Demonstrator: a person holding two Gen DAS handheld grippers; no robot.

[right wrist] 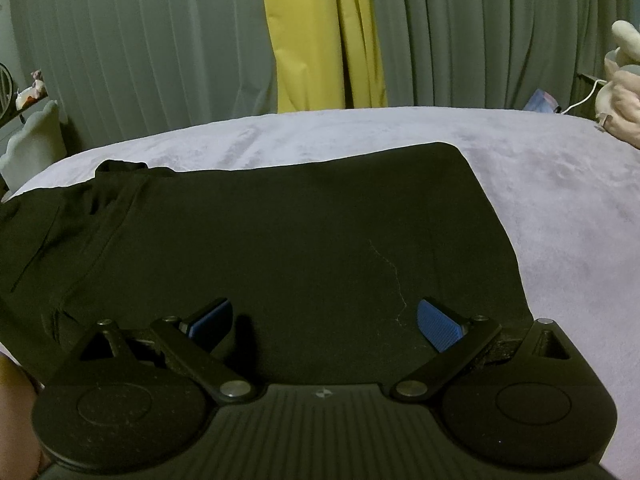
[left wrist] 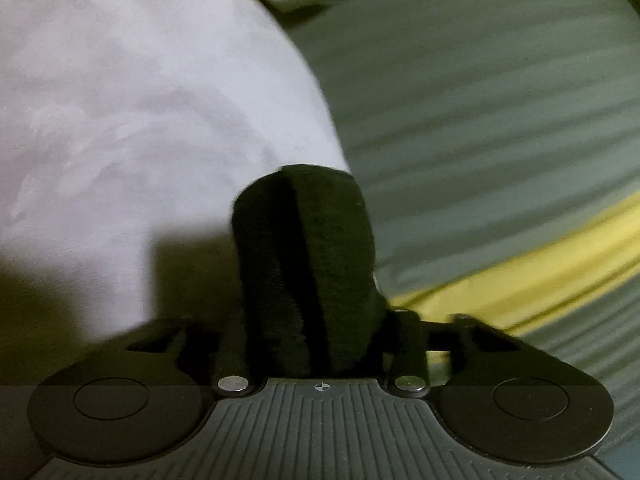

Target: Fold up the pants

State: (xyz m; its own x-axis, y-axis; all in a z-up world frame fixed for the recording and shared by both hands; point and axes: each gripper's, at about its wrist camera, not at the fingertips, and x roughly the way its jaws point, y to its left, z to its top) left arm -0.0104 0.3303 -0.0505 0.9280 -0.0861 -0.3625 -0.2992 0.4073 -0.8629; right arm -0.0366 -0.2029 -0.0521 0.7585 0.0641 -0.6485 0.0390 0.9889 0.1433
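The black pants (right wrist: 280,248) lie folded flat on a pale lilac bedspread (right wrist: 560,208). My right gripper (right wrist: 324,320) is open and empty, its blue pads (right wrist: 438,324) spread wide just above the near edge of the pants. In the left wrist view my left gripper (left wrist: 302,208) is shut on a bunched fold of the black pants (left wrist: 308,264), which wraps over and hides the fingers. It is held up over the bedspread (left wrist: 120,100). The view is blurred by motion.
Grey-green curtains (right wrist: 140,60) with a yellow panel (right wrist: 320,40) hang behind the bed. A pale pillow (right wrist: 32,148) sits at the far left, and plush toys (right wrist: 624,92) with a white cable lie at the far right.
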